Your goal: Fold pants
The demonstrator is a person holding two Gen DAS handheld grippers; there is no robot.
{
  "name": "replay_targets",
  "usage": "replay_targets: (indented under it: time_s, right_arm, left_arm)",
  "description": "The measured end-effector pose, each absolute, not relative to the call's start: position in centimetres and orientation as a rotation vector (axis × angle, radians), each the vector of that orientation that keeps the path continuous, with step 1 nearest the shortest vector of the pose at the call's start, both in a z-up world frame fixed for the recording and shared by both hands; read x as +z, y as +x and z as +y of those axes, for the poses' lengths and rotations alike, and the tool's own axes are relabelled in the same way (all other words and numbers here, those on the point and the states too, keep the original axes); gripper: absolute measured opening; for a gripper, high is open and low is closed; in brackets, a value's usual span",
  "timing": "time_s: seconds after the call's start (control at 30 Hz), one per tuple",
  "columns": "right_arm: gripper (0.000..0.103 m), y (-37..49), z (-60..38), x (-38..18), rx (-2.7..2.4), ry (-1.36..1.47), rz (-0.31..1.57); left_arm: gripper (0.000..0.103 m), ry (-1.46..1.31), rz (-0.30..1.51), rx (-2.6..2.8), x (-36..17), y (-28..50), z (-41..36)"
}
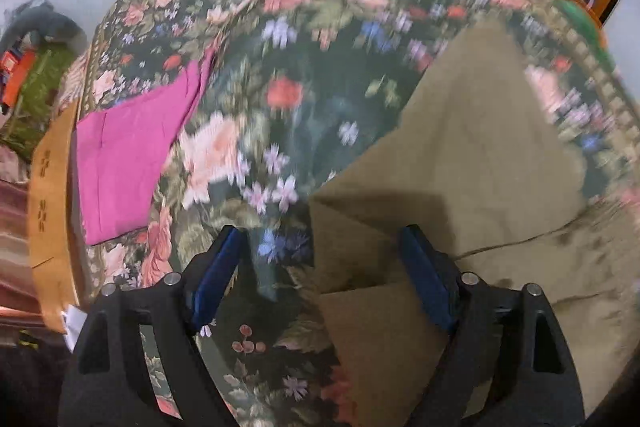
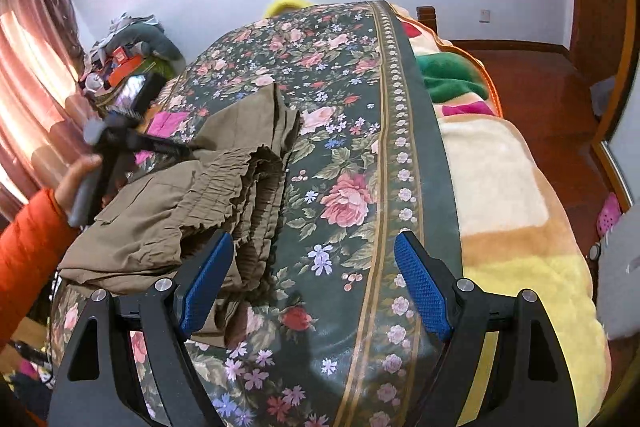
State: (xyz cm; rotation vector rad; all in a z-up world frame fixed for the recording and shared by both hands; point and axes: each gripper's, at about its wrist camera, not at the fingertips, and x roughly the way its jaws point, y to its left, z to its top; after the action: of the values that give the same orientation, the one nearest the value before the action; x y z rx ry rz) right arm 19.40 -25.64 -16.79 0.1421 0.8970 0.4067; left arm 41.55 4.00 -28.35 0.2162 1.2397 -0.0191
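Olive pants [image 2: 188,203] (bunched) on floral bedspread [image 2: 340,155]

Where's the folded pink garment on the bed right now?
The flat folded magenta-pink cloth garment lies at the left of the left wrist view, on the dark floral bedspread near its left edge, apart from the bunched olive-khaki pants on the right.

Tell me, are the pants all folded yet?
Partly. The olive pants already lie doubled over in layers on the flowery bedspread. Right now both grippers, left and right, are open and hold nothing. Left: tidying the bunched waistband and the last folds.
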Motion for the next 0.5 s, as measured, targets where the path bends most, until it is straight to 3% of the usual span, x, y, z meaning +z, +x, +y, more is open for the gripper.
replay_targets:
  time_s: [0.5]
  right_arm:
    - [0.080,18.4,-23.4,-15.4,0.475,0.127,0.875]
  left_arm:
    - [0.091,0.085,1.217,-0.005,-26.6,31.8,7.8]
